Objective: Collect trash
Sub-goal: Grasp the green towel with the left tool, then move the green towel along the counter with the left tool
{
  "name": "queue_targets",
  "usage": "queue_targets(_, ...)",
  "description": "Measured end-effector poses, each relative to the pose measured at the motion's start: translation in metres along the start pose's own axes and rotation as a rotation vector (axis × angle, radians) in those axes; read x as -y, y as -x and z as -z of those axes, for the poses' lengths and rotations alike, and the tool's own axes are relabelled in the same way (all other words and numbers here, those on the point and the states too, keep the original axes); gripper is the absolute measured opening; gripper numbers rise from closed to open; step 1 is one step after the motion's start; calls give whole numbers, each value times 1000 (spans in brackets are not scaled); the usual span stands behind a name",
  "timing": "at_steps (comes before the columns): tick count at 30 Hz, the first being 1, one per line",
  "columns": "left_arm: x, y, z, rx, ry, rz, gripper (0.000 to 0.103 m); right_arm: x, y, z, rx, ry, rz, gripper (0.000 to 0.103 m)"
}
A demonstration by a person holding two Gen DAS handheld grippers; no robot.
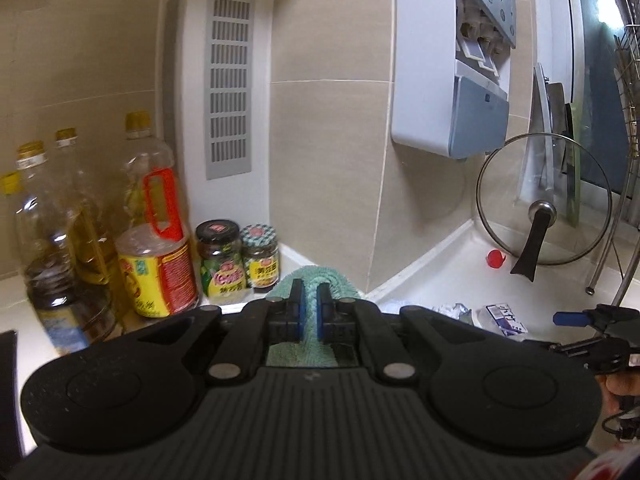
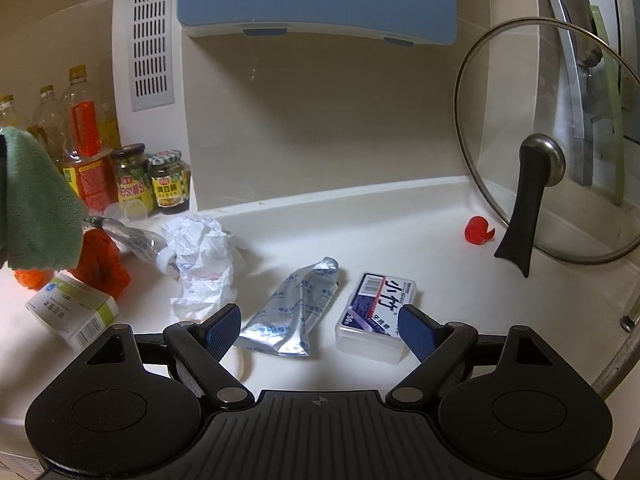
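Left wrist view: the left gripper (image 1: 308, 312) is clamped on a green cloth (image 1: 308, 276) at lower centre. Right wrist view: the right gripper (image 2: 320, 330) gapes wide, the foil pouch (image 2: 294, 312) lying on the surface (image 2: 360, 220) just ahead between its fingers, long axis running up-frame; the plastic box (image 2: 376, 316) sits beside its right finger.

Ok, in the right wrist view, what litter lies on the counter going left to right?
White-and-green box → orange scrap → crumpled white paper → flattened silver tube → clear plastic box with dark label → small red scrap by the glass lid.
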State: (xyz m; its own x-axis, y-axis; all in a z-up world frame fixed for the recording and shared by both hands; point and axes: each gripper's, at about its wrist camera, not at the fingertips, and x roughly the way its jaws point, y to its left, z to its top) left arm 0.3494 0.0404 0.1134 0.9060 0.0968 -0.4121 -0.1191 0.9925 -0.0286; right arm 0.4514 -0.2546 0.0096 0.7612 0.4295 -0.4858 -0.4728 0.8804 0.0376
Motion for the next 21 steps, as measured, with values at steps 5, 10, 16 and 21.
queue_targets(5,-10,18,26,-49,58,-35,4,-10,5,2,7,15,-48,86)
queue_targets(10,-24,30,54,-116,97,-96,4,-38,8,1,-4,83,-213,86)
queue_targets(16,-42,34,82,-193,126,-166,4,-99,-5,0,-33,269,-427,86)
queue_targets(21,-50,25,104,-248,136,-204,5,-149,-36,2,-80,412,-522,93)
